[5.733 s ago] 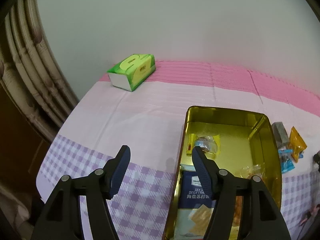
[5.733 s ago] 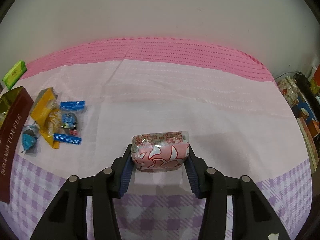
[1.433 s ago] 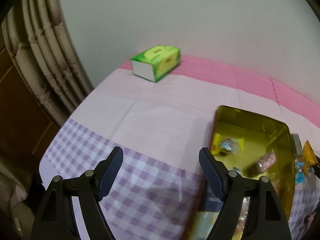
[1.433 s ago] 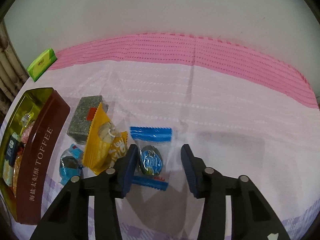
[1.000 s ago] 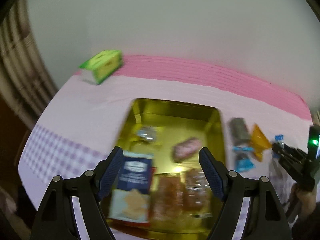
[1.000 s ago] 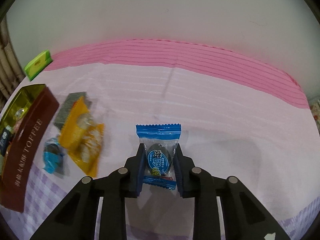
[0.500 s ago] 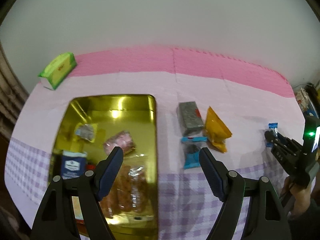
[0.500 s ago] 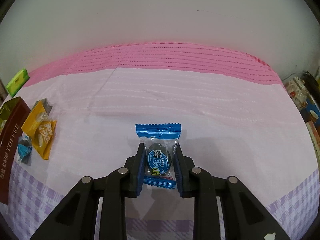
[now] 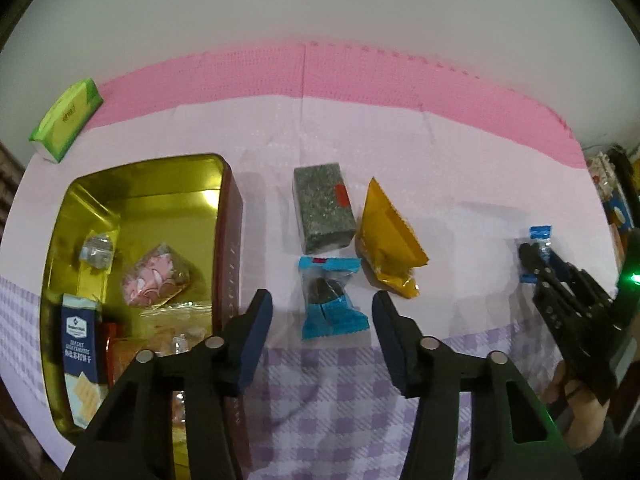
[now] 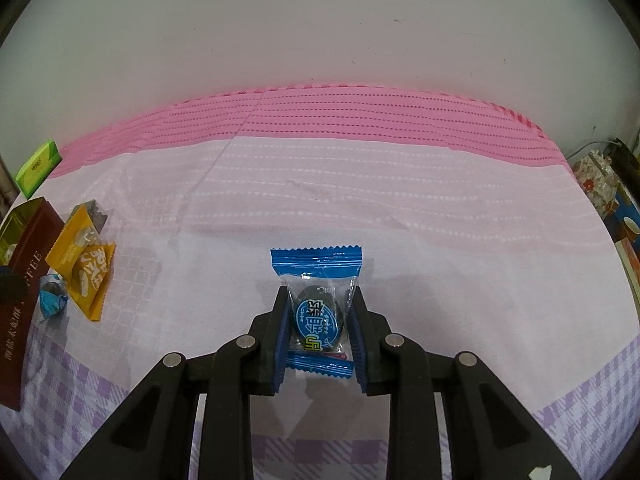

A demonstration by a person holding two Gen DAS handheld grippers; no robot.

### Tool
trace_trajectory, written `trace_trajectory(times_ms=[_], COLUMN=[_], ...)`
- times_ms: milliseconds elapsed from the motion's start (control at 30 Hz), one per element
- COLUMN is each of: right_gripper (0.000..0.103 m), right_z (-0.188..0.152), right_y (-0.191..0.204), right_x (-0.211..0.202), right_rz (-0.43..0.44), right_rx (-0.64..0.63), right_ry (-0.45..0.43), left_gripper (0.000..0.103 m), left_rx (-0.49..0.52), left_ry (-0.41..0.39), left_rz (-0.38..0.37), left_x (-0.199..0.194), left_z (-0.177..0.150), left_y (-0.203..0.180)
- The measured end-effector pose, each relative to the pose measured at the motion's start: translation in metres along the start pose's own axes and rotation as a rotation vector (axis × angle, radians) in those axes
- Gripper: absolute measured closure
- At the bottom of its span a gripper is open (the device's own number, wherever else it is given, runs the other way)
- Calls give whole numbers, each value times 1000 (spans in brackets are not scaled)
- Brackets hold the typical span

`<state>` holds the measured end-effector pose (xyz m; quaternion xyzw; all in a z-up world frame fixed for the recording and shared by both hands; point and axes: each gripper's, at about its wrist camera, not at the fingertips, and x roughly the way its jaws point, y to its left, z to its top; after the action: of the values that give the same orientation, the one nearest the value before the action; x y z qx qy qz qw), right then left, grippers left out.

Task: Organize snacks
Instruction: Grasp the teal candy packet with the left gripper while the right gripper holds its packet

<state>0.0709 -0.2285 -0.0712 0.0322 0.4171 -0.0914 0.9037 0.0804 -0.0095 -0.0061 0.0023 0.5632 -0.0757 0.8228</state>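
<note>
Snacks going into the toffee tin

The gold toffee tin [image 9: 224,208] at left of the left-wrist view already holds several packets. Lower centre, the left gripper [image 9: 322,316] is closing around a blue-wrapped candy [image 9: 330,298], pads not yet touching. The right gripper [image 10: 318,322] pinches another blue candy packet [image 10: 316,300], likely bound for the tin.

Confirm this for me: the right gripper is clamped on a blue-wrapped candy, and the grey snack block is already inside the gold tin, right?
Not quite. The right gripper is clamped on the blue-wrapped candy, but the left wrist view shows the grey snack block on the tablecloth, beside the gold tin.
</note>
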Motion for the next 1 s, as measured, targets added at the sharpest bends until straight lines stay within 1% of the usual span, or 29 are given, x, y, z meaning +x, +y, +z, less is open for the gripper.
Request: trace_trajectory(times_ms=[133, 200, 400, 567, 700, 900, 1000], right_gripper=[78, 78, 77, 77, 77, 77, 77], right_z=[-1, -1, -1, 0, 0, 0, 0], right_y=[-3, -3, -4, -5, -5, -5, -5], right_x=[-2, -1, -1, 0, 0, 0, 0], right_rz=[9, 12, 15, 17, 18, 21, 21], right_rx=[8, 11, 12, 12, 13, 14, 14], right_ry=[-1, -2, -2, -2, -2, -2, -2], left_gripper=[59, 63, 65, 66, 71, 73, 74], left_rx=[-3, -2, -3, 10, 31, 62, 73], left_ry=[24, 31, 53, 52, 57, 43, 36], left_rz=[-4, -3, 12, 19, 27, 29, 29], left_x=[10, 15, 30, 38, 45, 42, 38], left_z=[4, 5, 10, 13, 14, 10, 2], left_y=[-5, -7, -8, -12, -11, -15, -16])
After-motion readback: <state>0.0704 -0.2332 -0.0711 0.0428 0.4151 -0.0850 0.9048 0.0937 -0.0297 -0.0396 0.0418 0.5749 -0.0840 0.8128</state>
